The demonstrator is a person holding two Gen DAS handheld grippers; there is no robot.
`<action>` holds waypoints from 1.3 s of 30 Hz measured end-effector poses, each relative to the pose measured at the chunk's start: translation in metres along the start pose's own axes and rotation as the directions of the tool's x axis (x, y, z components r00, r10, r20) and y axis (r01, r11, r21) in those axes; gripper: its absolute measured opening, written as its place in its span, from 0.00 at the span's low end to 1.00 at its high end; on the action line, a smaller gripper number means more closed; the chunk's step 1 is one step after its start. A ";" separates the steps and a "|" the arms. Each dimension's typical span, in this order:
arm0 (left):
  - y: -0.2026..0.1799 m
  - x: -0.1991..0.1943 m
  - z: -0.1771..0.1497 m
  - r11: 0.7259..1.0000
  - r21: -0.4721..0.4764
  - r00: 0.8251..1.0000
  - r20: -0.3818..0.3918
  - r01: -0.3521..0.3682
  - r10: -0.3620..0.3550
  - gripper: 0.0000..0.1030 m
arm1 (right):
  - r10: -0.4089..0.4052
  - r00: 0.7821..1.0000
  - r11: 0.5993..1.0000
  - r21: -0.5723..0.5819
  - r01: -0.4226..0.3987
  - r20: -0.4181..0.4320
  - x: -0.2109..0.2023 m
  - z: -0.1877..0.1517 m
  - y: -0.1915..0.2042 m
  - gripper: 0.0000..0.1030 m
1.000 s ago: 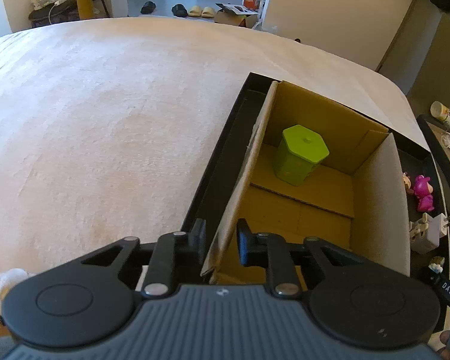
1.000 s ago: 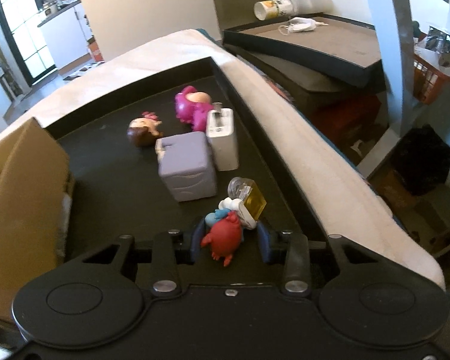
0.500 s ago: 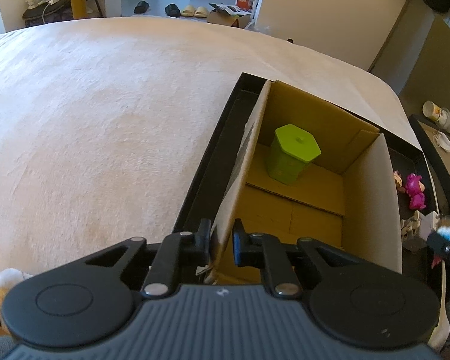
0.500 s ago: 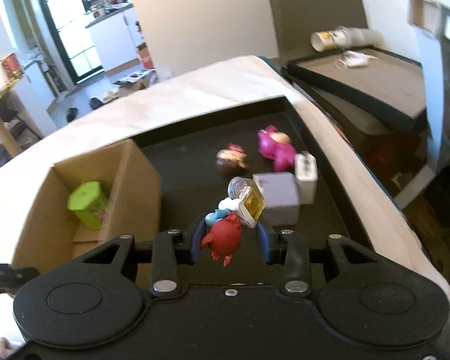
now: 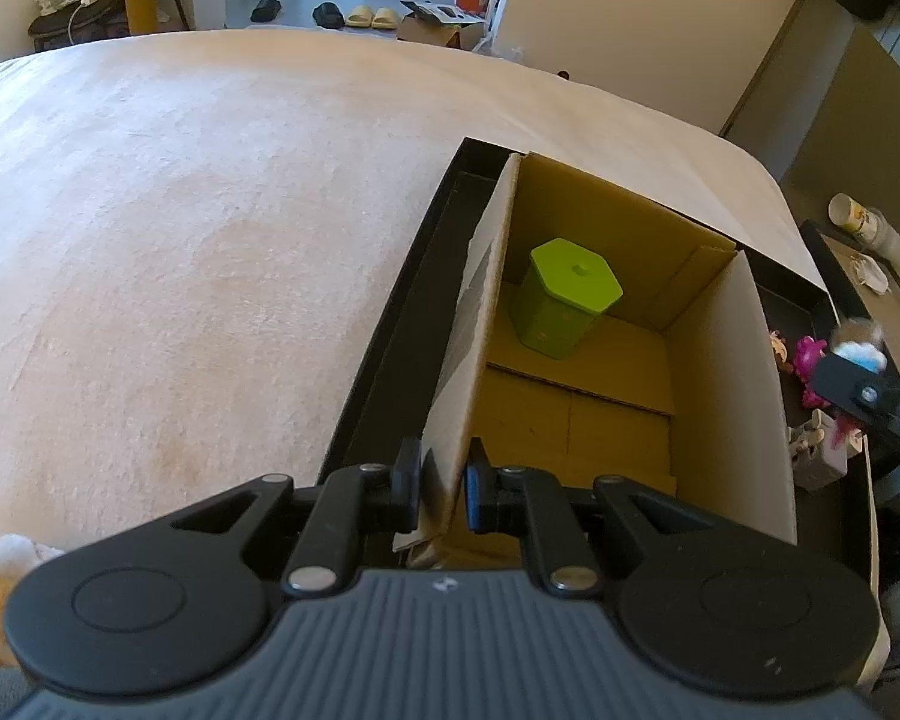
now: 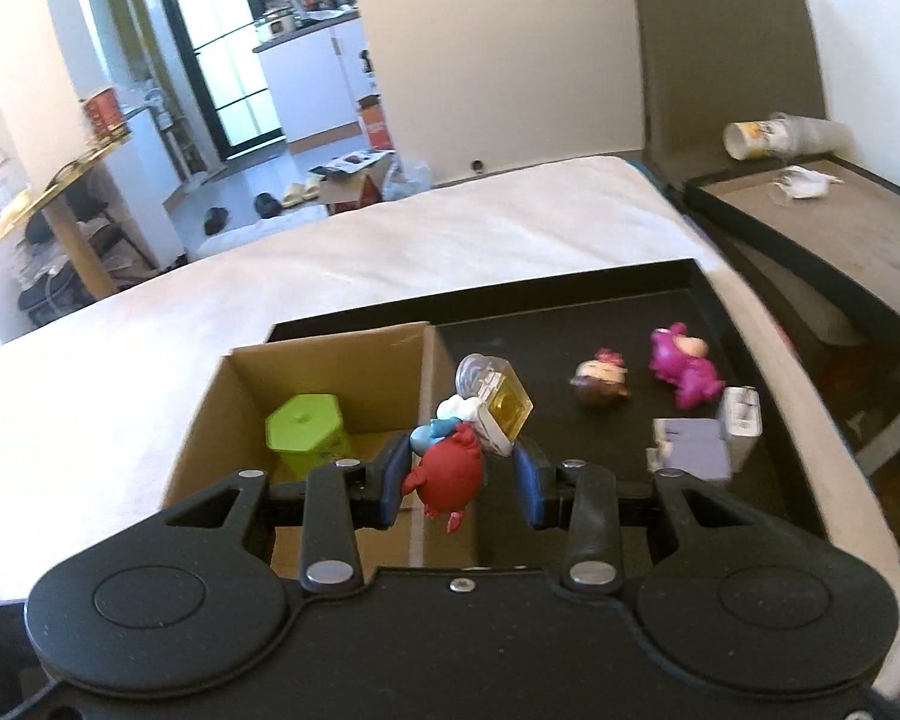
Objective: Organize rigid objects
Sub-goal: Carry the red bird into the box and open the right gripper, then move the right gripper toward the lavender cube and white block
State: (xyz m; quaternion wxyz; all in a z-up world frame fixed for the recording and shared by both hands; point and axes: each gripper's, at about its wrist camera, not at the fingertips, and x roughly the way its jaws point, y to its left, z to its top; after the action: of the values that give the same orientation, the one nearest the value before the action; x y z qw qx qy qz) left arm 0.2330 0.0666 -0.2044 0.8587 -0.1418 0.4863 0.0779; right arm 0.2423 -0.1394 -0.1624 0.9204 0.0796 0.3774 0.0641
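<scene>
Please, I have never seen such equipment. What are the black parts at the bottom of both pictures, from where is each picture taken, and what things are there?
The black parts are hand-held tongs, one in each of a person's hands; there is no robot arm. Each picture comes from a camera mounted on one tool, looking forward along its fingers.

In the left view, the left tongs pinch the side wall of a cardboard box. Inside it stands a green container.

In the right view, the right tongs hold a red toy figure with a blue and white top, above the box's edge. The box sits in a black tray, where a pink figure, a small brown-haired figure, a grey block and a white adapter also lie.
</scene>
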 end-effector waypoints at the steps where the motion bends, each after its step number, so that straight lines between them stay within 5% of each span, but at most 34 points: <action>1: 0.001 0.000 0.000 1.000 -0.004 1.000 -0.001 0.004 -0.004 0.13 | 0.009 1.000 1.000 -0.010 -0.009 -0.001 0.001 0.000 0.004 0.36; 13: 0.004 0.002 0.001 0.999 -0.027 1.000 -0.007 0.029 -0.029 0.13 | 0.102 0.993 0.992 -0.074 -0.106 -0.067 0.019 -0.004 0.044 0.36; 27: 0.010 0.004 0.004 0.997 -0.064 0.999 -0.011 0.047 -0.048 0.14 | 0.036 0.996 0.973 -0.225 -0.055 -0.087 0.054 0.001 0.069 0.37; 31: 0.010 0.004 0.003 0.996 -0.065 0.998 -0.007 0.054 -0.054 0.14 | 0.002 0.999 0.962 -0.273 -0.012 -0.037 0.049 0.000 0.074 0.56; 39: 0.009 0.004 0.004 0.997 -0.062 0.999 -0.003 0.047 -0.047 0.14 | 0.034 0.998 0.976 -0.212 -0.044 -0.051 0.023 -0.004 0.056 0.56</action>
State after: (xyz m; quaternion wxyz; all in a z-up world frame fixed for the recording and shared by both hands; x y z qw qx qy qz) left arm 0.2356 0.0763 -0.2078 0.8544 -0.1799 0.4820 0.0723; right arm 0.2530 -0.0797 -0.1699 0.9130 -0.0135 0.3883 0.1240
